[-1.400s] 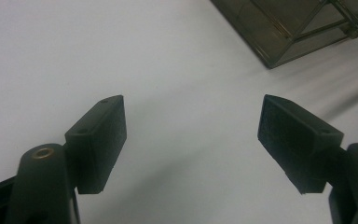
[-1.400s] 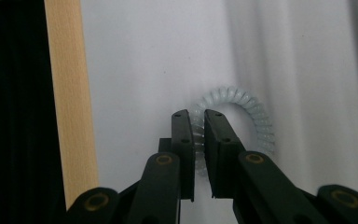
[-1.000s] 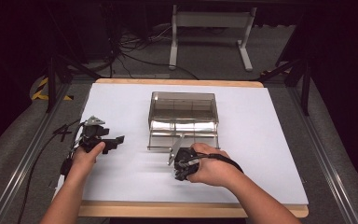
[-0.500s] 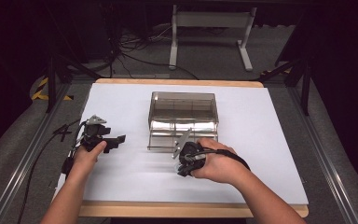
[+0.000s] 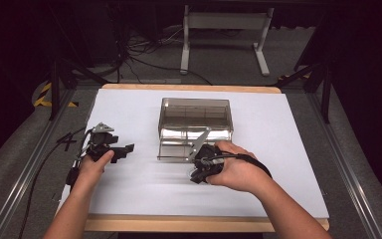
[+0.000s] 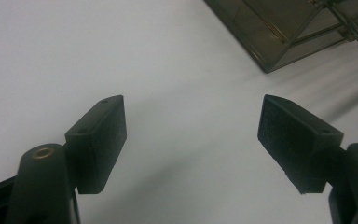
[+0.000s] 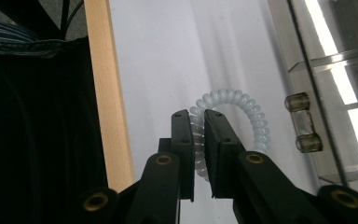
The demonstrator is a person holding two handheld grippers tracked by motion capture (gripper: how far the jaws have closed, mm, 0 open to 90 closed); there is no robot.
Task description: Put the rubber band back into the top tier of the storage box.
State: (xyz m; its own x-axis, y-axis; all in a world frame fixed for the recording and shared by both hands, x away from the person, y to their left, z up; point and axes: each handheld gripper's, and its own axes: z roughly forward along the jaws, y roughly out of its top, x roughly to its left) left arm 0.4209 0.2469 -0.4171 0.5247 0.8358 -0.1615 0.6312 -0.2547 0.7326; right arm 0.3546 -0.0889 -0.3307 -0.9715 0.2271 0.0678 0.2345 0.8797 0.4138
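A pale blue spiral coil ring point(image 7: 257, 125) is pinched between the pads of my right gripper point(image 7: 199, 119), whose jaws stand nearly together on one side of the loop. In the high view my right gripper point(image 5: 199, 168) hovers just in front of a smoky clear box point(image 5: 195, 118), and its jaws point back toward the table's near edge. Close beside the coil are the box's front and its small handle point(image 7: 303, 122). At the table's left my left gripper point(image 5: 127, 149) rests open, with bare white surface between its pads point(image 6: 100, 135). A corner of the box point(image 6: 279, 32) lies ahead of it.
The white tabletop point(image 5: 288, 149) has a wooden front edge point(image 7: 107, 93). A cable point(image 5: 45, 164) trails off the left side from the left gripper. Metal rails and a stand sit on the floor beyond the table.
My right gripper has risen a little and drifted toward the box with the coil still in it. The left gripper has stayed put.
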